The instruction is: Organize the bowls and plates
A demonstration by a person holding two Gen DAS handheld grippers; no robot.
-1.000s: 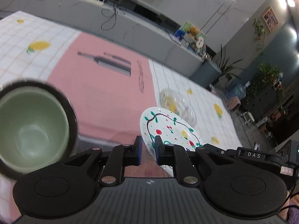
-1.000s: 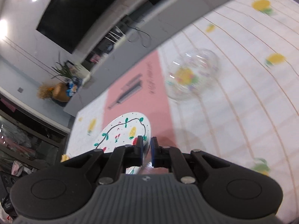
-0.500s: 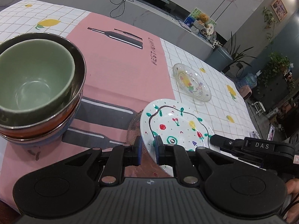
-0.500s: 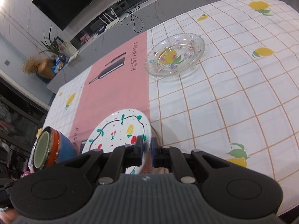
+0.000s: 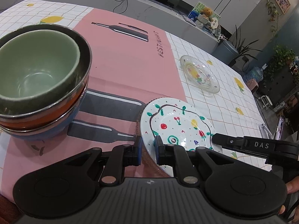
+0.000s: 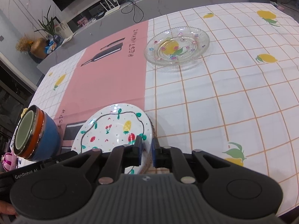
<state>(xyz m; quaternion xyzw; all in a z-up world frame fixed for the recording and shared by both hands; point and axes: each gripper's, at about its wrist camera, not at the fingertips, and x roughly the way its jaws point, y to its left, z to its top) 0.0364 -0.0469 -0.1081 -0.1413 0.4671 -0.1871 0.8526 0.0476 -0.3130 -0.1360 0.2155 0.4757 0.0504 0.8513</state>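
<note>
A white plate painted with fruit lies low over the pink cloth, held at both sides. My left gripper is shut on its left rim. My right gripper is shut on its right rim, and one of its fingers reaches over that rim in the left wrist view. A brown woven mat shows under the plate's near edge. Left of the plate stands a stack of bowls: green inside orange inside blue. A clear glass plate sits farther back.
A checked tablecloth with lemons and a pink panel covers the table. A grey counter with cables runs behind it. The table's right edge is near a chair and plants. A hand holds the right gripper.
Both grippers came down with the painted plate between them, and it now sits lower beside the bowl stack. The blur has cleared and both views look more steeply at the table.
</note>
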